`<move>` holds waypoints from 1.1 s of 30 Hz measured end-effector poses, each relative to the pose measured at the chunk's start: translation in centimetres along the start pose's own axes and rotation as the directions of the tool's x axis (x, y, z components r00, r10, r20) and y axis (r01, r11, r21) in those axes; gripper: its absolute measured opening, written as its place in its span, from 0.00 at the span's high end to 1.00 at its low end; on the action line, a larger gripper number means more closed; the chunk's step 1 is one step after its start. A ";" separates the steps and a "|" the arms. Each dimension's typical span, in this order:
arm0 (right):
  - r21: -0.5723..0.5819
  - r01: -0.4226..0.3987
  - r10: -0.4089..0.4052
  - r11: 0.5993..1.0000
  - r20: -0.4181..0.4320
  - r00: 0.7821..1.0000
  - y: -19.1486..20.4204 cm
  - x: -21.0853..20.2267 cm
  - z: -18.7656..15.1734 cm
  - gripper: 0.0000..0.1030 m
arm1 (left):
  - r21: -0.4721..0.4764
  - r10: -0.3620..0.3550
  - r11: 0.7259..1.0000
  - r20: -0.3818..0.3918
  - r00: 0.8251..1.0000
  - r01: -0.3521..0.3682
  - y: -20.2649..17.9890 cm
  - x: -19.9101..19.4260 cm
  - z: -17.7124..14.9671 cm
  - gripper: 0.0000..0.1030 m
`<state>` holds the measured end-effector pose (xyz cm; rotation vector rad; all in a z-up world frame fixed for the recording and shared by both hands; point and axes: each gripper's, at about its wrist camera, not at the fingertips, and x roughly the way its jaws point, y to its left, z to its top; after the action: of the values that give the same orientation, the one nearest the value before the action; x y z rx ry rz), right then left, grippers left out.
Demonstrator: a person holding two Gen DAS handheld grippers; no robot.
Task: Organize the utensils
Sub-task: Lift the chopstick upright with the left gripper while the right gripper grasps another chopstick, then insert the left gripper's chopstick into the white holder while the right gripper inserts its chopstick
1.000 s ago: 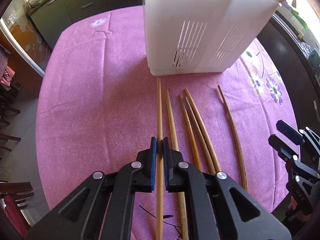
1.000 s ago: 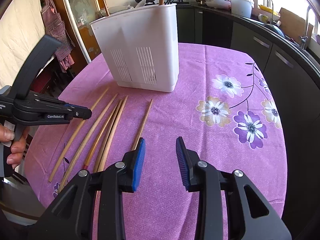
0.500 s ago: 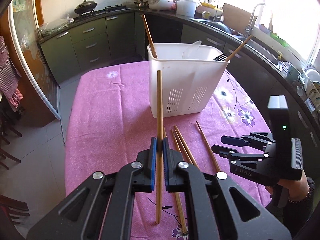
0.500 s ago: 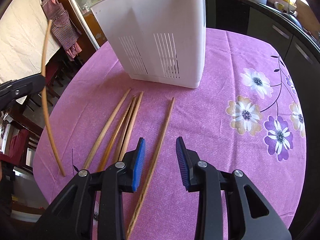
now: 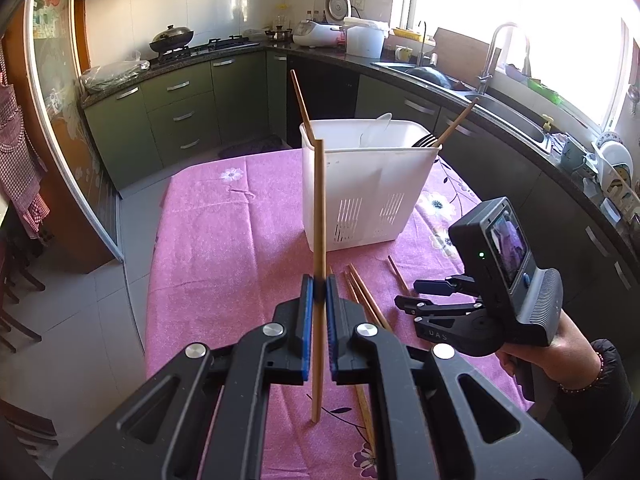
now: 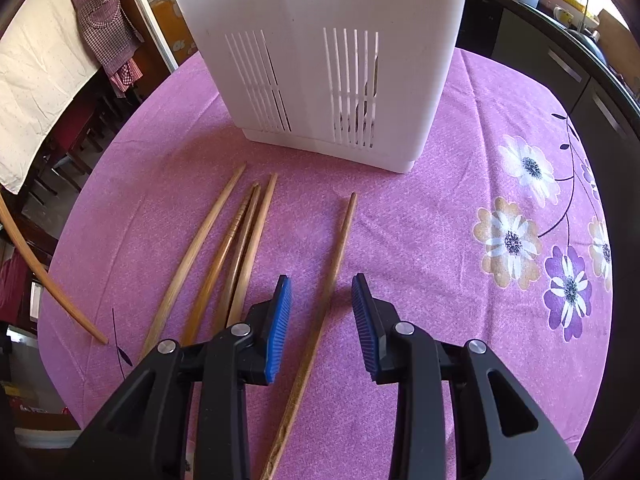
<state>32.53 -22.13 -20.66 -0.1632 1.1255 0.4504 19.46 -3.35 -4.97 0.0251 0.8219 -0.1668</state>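
Note:
My left gripper (image 5: pixel 319 292) is shut on a long wooden chopstick (image 5: pixel 318 216) and holds it upright above the table, in front of the white slotted utensil holder (image 5: pixel 360 196). The same chopstick shows at the left edge of the right wrist view (image 6: pixel 44 280). My right gripper (image 6: pixel 322 308) is open and low over the table, its jaws either side of a single dark chopstick (image 6: pixel 332 264). Several more chopsticks (image 6: pixel 224 252) lie to its left. The holder (image 6: pixel 320 48) stands just beyond them. My right gripper also shows in the left wrist view (image 5: pixel 424 296).
The table has a pink flowered cloth (image 6: pixel 460 220). The holder has two chopsticks (image 5: pixel 300 100), a fork and a white spoon in it. Dark kitchen cabinets (image 5: pixel 176 120) and a sink counter (image 5: pixel 500 104) surround the table. Chairs stand at the left.
My left gripper has lifted its chopstick off the table and tilted it upright. My right gripper has moved forward and down over the single dark chopstick.

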 end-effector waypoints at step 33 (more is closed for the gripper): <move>-0.032 0.022 -0.005 0.999 0.455 0.890 1.0 -19.6 -8.0 0.94 | 0.030 0.001 1.000 0.033 0.999 -0.002 -0.4 -2.9 -1.8 0.94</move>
<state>18.53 -29.20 -6.36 -0.0895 0.6530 0.4670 16.16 -3.18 -4.03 0.0504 0.7861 -0.1778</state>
